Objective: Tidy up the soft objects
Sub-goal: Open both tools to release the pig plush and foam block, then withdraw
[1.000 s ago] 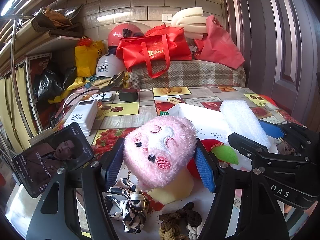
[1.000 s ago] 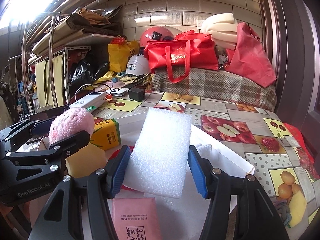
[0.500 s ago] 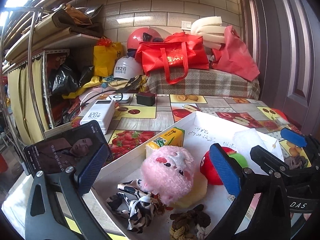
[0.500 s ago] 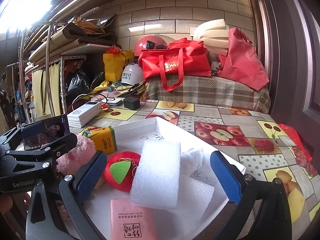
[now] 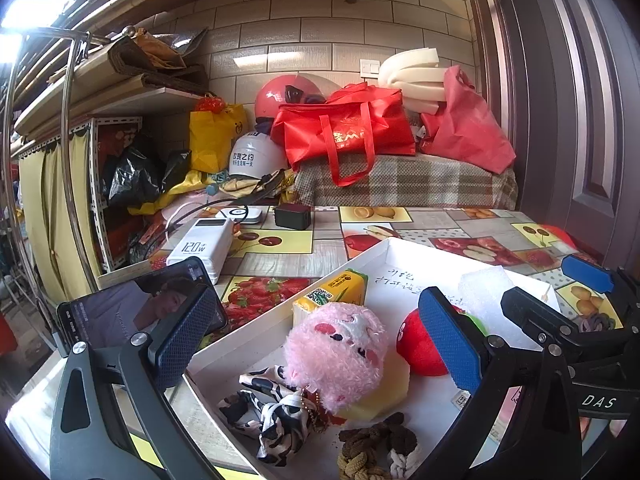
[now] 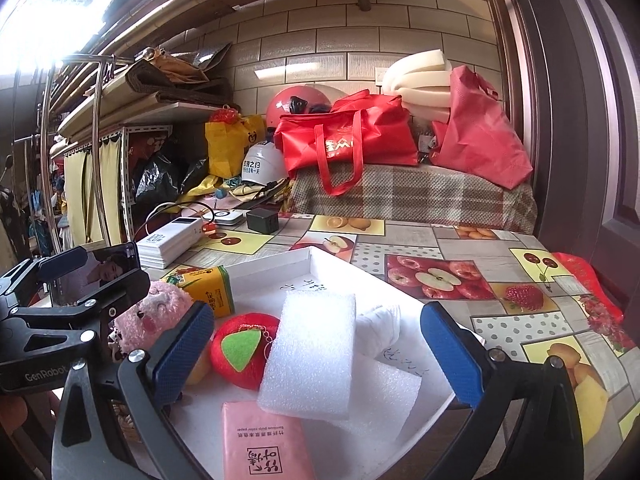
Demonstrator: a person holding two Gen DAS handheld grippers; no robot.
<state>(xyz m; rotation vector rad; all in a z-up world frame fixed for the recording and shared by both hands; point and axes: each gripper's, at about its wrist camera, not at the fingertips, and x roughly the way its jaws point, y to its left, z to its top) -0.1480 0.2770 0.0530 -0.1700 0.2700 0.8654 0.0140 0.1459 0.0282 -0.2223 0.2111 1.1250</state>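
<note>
Left gripper [image 5: 316,338]: spread wide, holding nothing.
Pink plush [image 5: 335,354]: in the white tray [image 5: 424,256], near its left edge, between the left fingers but touching neither.
Red plush apple [image 6: 244,350]: middle of the tray, right of the pink plush.
Foam block [image 6: 310,360]: leaning beside the apple, between the right fingers, free.
Right gripper [image 6: 318,350]: spread wide, holding nothing.

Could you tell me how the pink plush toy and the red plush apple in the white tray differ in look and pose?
The pink plush toy is shaggy with a stitched face; the red plush apple is smoother with a green felt leaf. The toy rests on a yellow sponge; the apple lies on the white tray floor. Both lie free of the open grippers.
</note>
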